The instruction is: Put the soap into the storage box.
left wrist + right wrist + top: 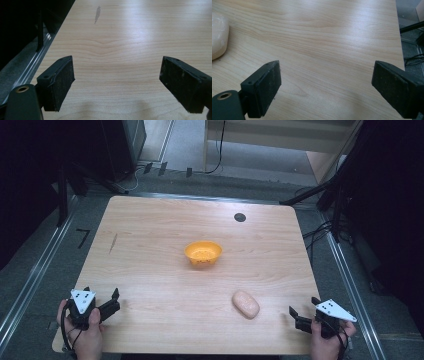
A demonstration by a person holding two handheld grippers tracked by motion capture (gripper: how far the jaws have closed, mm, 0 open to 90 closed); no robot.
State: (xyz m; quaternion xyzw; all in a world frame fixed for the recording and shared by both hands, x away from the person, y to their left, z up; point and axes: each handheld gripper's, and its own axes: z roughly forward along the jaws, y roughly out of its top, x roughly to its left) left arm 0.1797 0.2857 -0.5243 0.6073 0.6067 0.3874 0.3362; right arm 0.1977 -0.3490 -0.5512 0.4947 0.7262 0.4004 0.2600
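Both tools spread: left tool [116,299], right tool [303,310] at near table edge [200,353]; bread [245,304] beside right.

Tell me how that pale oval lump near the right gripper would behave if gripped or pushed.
The lump looks rounded and smooth, so it may slip from flat pads. It lies flat on its long side on the table, so a push would probably slide it rather than roll it. Its matte, dough-like surface suggests it might dent.

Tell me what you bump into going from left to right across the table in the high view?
Left gripper → orange bowl → pale pink lump → right gripper. Both grippers rest open at the near edge of the wooden table.
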